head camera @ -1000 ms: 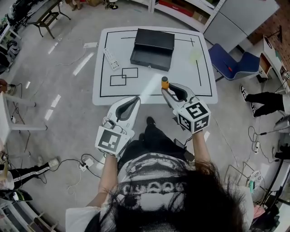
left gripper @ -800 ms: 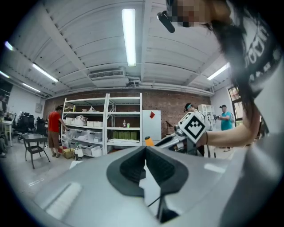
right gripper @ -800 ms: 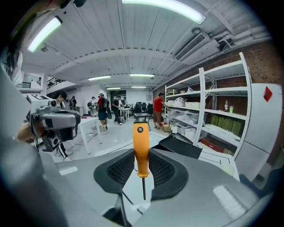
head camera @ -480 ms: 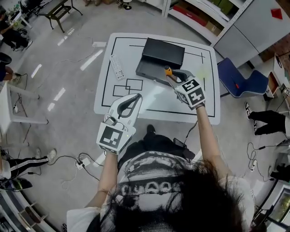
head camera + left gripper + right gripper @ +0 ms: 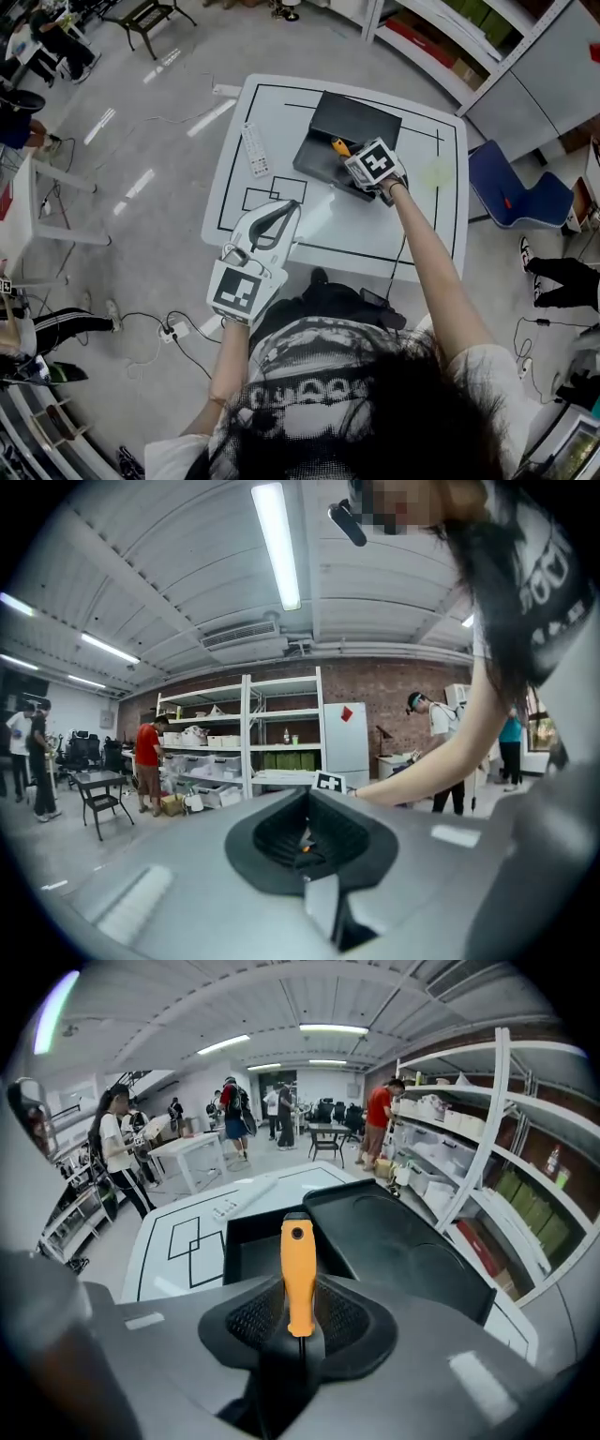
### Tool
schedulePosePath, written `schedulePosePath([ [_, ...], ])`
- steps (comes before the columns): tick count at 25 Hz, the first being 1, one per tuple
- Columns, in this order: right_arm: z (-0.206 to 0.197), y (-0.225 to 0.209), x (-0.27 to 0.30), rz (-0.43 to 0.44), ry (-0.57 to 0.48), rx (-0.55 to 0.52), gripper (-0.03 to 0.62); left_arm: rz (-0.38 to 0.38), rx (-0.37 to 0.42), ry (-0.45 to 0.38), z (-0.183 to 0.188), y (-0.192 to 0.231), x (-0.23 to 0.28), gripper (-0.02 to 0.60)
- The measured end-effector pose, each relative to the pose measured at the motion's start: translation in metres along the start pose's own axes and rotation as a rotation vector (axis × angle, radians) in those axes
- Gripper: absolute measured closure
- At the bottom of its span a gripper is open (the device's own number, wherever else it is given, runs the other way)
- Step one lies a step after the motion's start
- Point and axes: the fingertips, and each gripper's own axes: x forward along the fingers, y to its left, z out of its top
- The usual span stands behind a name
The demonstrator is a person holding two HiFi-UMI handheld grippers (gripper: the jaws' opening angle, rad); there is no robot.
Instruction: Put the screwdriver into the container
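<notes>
The black container (image 5: 349,142) sat open on the white table (image 5: 412,225), its lid (image 5: 403,1241) folded back beside the tray. My right gripper (image 5: 298,1326) had its jaws clamped on the screwdriver (image 5: 299,1269), with the orange handle held out over the tray. I couldn't tell whether it touched. My left gripper (image 5: 281,211) hung over the table's near edge, jaws together on nothing. A remote control (image 5: 254,148) lay left of the container, near black outlined squares (image 5: 262,197). Shelving (image 5: 469,1129) and a blue chair (image 5: 511,192) stood around the grey floor.
</notes>
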Motion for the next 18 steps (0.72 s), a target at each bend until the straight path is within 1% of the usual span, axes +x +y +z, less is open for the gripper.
schedulePosePath([
  [5, -0.003, 0.000, 0.034, 0.028, 0.071, 0.018, 0.488, 0.038, 0.019, 0.023, -0.004, 0.010, 0.000, 0.581],
  [9, -0.010, 0.003, 0.051, 0.040, 0.095, 0.052, 0.487, 0.061, 0.006, 0.037, -0.008, 0.016, -0.003, 0.581],
  [13, -0.021, 0.005, 0.060, 0.035, 0.137, 0.044, 0.484, 0.078, 0.012, 0.044, -0.012, 0.019, -0.008, 0.581],
  [14, -0.022, 0.006, 0.061, 0.035, 0.138, 0.046, 0.483, 0.080, 0.007, 0.046, -0.013, 0.019, -0.009, 0.581],
  [16, -0.019, 0.007, 0.058, 0.039, 0.116, 0.062, 0.462, 0.084, -0.013, 0.052, -0.013, 0.019, -0.012, 0.581],
  [18, -0.011, 0.008, 0.052, 0.037, 0.081, 0.080, 0.457, 0.085, -0.005, 0.050, -0.013, 0.019, -0.016, 0.581],
])
